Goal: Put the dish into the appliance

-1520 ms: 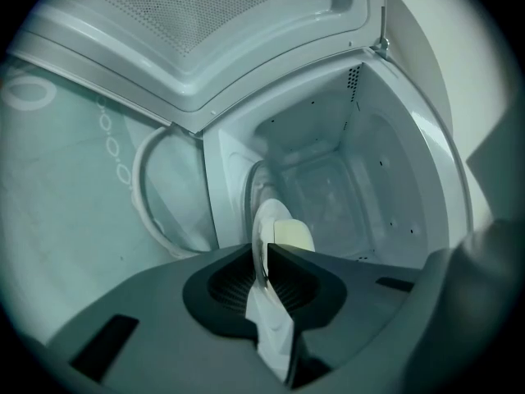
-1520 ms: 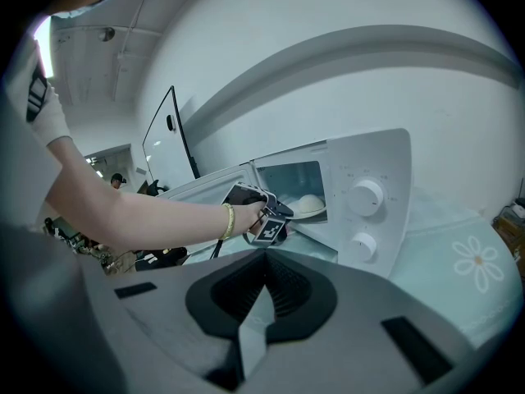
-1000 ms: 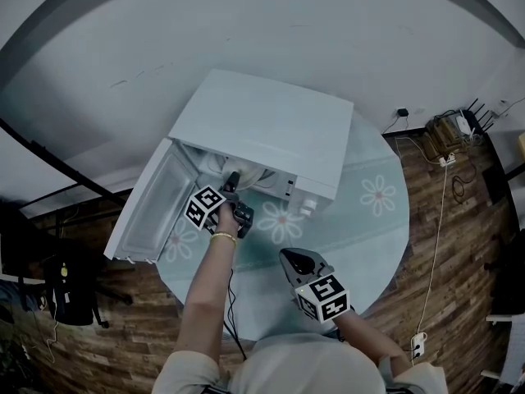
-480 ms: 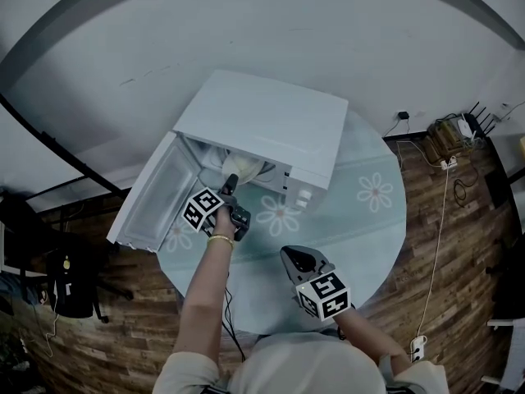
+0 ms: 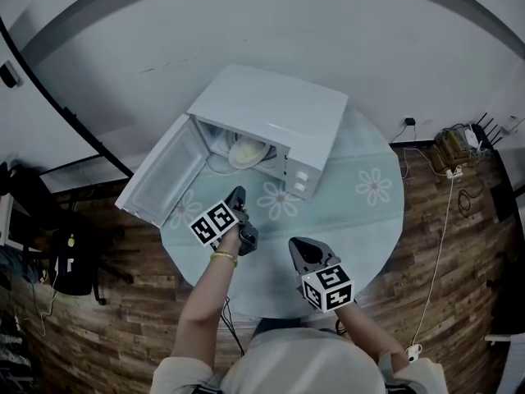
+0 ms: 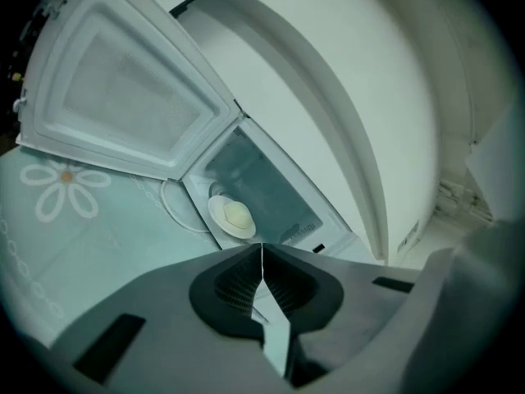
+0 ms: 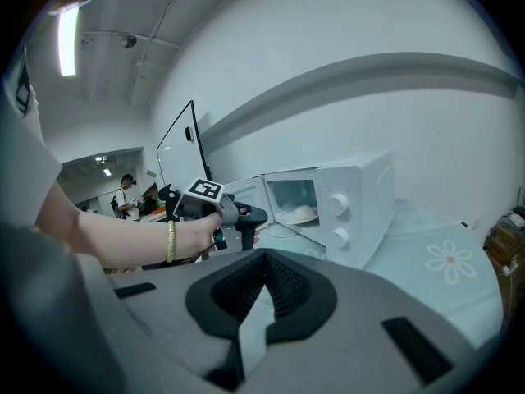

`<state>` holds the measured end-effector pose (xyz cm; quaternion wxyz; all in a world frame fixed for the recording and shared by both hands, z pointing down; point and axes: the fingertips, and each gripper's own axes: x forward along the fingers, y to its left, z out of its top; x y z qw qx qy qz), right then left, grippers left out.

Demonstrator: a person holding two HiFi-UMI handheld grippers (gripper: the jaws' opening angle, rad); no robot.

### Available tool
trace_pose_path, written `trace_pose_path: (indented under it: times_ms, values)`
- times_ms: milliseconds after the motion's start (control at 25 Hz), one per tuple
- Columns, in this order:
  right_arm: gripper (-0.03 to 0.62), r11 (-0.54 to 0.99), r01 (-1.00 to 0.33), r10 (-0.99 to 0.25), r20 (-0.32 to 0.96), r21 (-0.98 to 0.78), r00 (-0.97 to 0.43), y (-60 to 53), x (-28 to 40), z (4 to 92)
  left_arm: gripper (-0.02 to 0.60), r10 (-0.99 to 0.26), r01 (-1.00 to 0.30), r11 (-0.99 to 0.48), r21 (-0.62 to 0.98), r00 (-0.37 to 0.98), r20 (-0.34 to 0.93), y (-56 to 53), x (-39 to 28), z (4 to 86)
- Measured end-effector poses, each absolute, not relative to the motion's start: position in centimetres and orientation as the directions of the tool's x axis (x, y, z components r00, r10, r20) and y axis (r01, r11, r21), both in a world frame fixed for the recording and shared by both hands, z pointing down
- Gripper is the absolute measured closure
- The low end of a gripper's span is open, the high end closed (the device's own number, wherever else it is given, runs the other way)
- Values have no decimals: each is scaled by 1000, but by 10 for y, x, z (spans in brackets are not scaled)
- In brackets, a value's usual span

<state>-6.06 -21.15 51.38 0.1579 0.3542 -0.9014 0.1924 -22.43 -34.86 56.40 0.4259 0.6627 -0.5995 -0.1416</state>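
A white microwave (image 5: 279, 113) stands on the round table with its door (image 5: 164, 183) swung wide open to the left. The dish (image 5: 246, 152), a pale plate with a light mound on it, rests inside the cavity; it also shows in the left gripper view (image 6: 232, 217) and the right gripper view (image 7: 302, 213). My left gripper (image 5: 238, 194) hovers in front of the opening, clear of the dish. Its jaws have just been closing and are shut with nothing between them (image 6: 262, 261). My right gripper (image 5: 295, 245) hangs nearer to me over the table, shut and empty (image 7: 264, 269).
The table (image 5: 369, 220) wears a pale cloth with flower prints and ends in a round edge close to me. Wooden floor surrounds it, with cables and a power strip (image 5: 449, 158) at the right. A white wall rises behind the microwave. A person (image 7: 125, 195) stands far off.
The left gripper has pulled back out of the microwave opening toward me and its jaws have closed; the dish stays inside. The right gripper shifted slightly.
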Motion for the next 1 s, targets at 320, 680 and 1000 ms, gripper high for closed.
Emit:
trace_pose_path:
  times_ms: [320, 680, 1000]
  values:
    - [589, 676, -694, -577, 408, -248, -707, -165, -24, 510, 568, -910, -751, -33, 660, 295, 290, -256, -166, 534]
    - [589, 673, -687, -572, 397, -273, -718, -109, 15, 515, 569, -867, -835, -122, 536, 353, 352, -147, -94, 530]
    - [589, 687, -672, -571, 367, -277, -735, -50, 40, 507, 569, -851, -842, -137, 521, 369, 373, -64, -52, 525]
